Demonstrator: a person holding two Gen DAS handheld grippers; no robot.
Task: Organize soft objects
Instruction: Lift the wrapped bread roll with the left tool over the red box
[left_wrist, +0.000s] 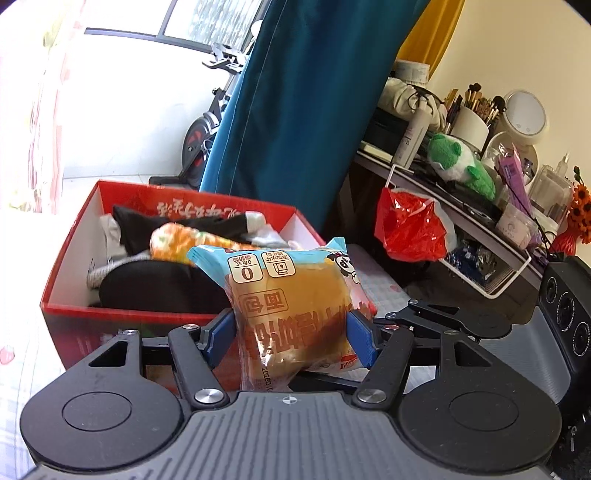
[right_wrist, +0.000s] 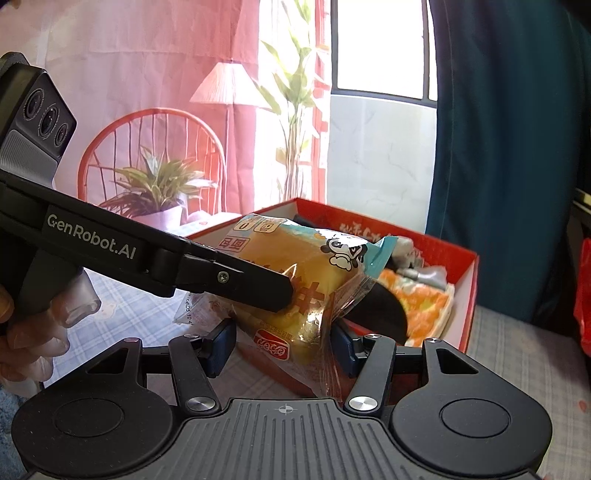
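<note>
Both grippers grip one packet of bread between them: the left gripper (left_wrist: 291, 338) presses its blue pads (left_wrist: 359, 341) into the packet's (left_wrist: 295, 306) two sides, part-way apart, and the right gripper (right_wrist: 282, 347) has the same packet (right_wrist: 295, 280) between its dark blue pads (right_wrist: 221, 343), set a little narrower. In the right wrist view the left gripper's black fingers (right_wrist: 258, 284) cross in front of the packet from the left and cover part of its wrapper, so the printing there is broken up, and the right-hand pad is largely hidden behind the crinkled clear film. Whether the right pads truly bite or only touch the film is hard to judge from that view. A hand (right_wrist: 33, 332) on the left gripper's handle is cut off at the frame edge, its fingers blurred. The packet hangs just in front of a red cardboard box (left_wrist: 70, 254), over a checked cloth (right_wrist: 129, 314); its lower end is hidden behind the gripper body. Inside the box lie a black cloth item (left_wrist: 147, 284), an orange-and-white soft item (left_wrist: 173, 240) and some grey and white pieces too jumbled to name. Behind stands a blue curtain (left_wrist: 295, 110), and to the right a cluttered shelf (left_wrist: 495, 236) with a green plush toy (left_wrist: 461, 166) and a red plastic bag (left_wrist: 406, 225), partly overexposed.
</note>
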